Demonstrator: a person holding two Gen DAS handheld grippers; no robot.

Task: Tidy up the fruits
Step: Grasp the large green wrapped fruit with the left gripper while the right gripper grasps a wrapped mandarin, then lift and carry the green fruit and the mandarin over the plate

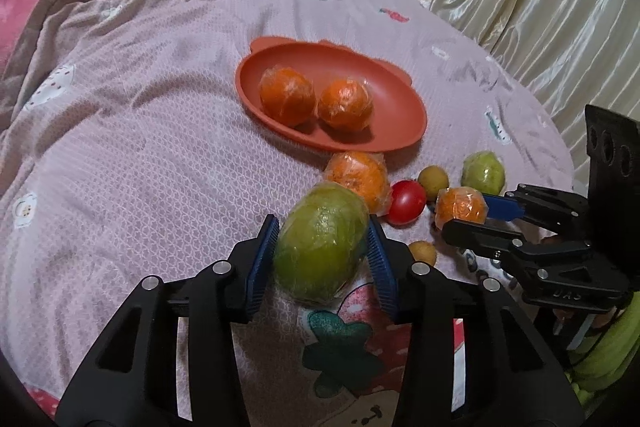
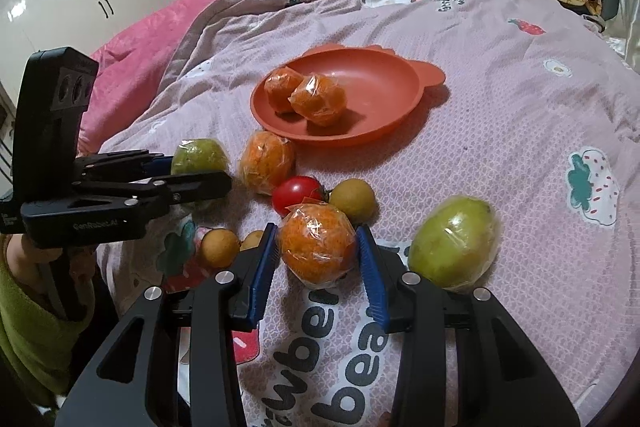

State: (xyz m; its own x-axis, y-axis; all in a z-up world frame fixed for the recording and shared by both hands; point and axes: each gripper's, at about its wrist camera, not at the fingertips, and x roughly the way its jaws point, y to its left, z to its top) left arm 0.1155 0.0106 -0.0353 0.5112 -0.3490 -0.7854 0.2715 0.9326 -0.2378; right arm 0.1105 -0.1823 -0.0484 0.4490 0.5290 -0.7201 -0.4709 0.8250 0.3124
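Fruits wrapped in slick film could slip: a green mango (image 1: 322,241) is pinched by the left gripper (image 1: 323,251), an orange (image 2: 317,247) by the right gripper (image 2: 318,255)

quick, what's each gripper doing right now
Left gripper: closed on the green mango.
Right gripper: closed on a wrapped orange.

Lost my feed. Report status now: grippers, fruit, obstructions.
Left gripper clamped on wrapped green fruit. Right gripper clamped on wrapped orange. Two oranges in plate. Path to plate clear.
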